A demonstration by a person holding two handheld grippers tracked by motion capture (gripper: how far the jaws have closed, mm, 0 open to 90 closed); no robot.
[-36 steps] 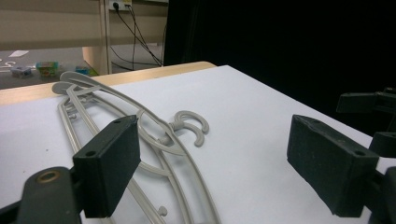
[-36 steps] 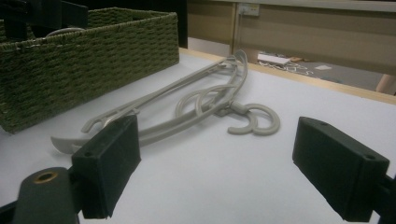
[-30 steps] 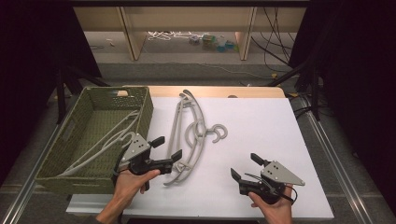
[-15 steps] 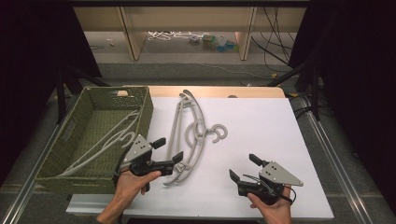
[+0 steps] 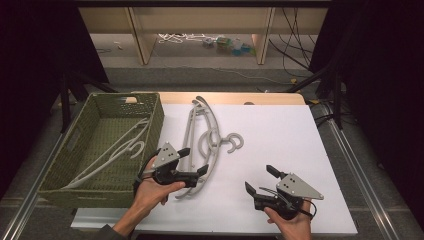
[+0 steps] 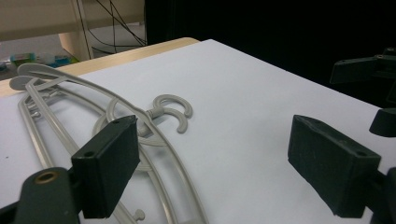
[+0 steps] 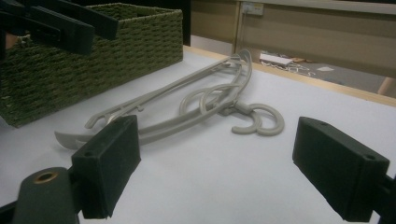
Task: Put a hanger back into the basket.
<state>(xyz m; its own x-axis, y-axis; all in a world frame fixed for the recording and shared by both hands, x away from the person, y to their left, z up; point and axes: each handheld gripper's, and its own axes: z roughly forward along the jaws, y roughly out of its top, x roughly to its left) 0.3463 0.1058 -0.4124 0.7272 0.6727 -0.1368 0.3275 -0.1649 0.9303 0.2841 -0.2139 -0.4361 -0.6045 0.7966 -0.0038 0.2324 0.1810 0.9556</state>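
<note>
Grey plastic hangers (image 5: 207,137) lie stacked on the white table top (image 5: 280,135), their hooks curling to the right. My left gripper (image 5: 195,160) is open at the stack's near end. In the left gripper view its jaws stand wide apart over the hangers (image 6: 154,114), and one arm of a hanger runs down close by the left-hand jaw. My right gripper (image 5: 259,179) is open near the table's front right, apart from the hangers and with nothing between its jaws. The right gripper view looks across the table at the hangers (image 7: 210,100).
A green woven basket (image 5: 65,155) stands at the table's left edge with a pale hanger (image 5: 117,150) inside; its wall (image 7: 93,56) is close to the stack. Bare white table lies to the right and back. Dark stands flank the table.
My left gripper has edged slightly to the right, toward the hangers. The right gripper has barely moved.
</note>
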